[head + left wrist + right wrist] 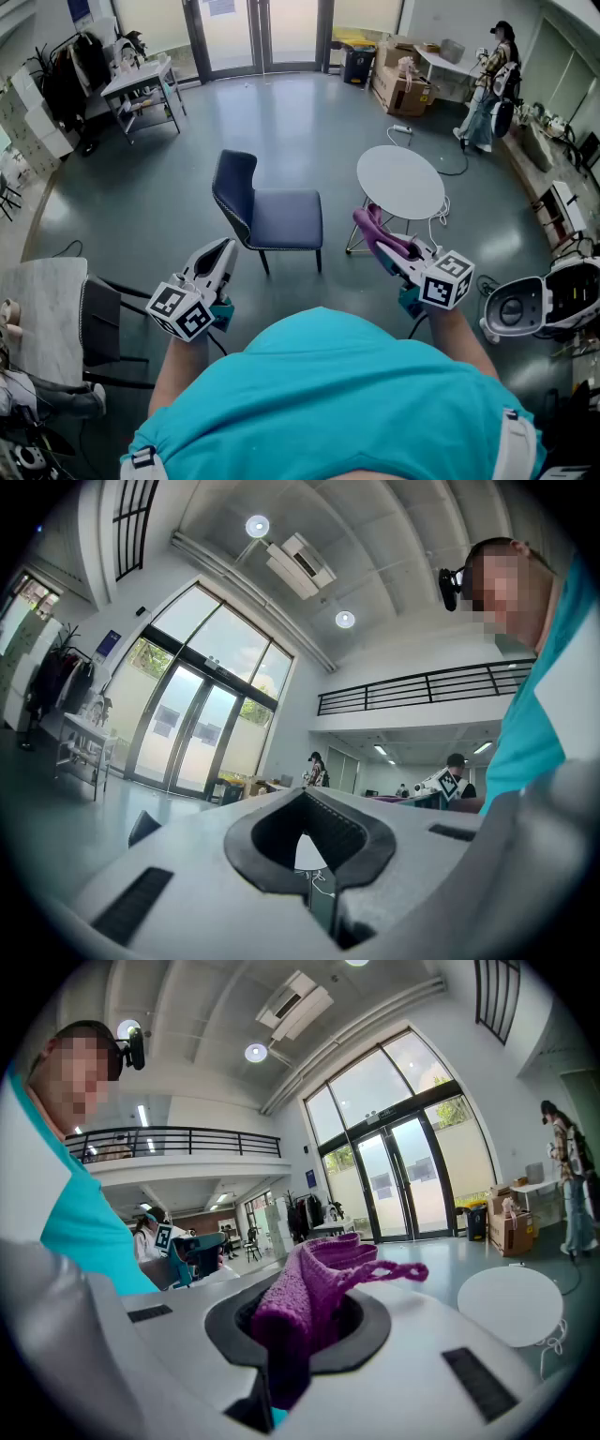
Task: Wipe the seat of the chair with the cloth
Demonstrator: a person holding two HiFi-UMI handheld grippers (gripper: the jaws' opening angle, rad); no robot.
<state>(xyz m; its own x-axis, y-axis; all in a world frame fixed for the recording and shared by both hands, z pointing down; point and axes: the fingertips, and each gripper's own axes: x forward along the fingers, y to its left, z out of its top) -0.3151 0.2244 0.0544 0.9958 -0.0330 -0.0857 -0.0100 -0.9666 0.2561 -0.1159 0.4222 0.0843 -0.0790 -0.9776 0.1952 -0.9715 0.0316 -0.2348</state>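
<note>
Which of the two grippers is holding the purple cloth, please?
The right gripper: its jaws are shut on the purple cloth, which bunches up between them. The left gripper is shut with nothing in it.

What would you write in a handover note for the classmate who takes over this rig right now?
Left gripper: fingers together, nothing in them, held in the air.
Right gripper: fingers shut on the purple cloth, also in the air.
Chair: on the floor ahead of both grippers, its seat bare.
Done: cloth is in hand.
Left: lower the cloth onto the seat and wipe it; no contact yet.
</note>
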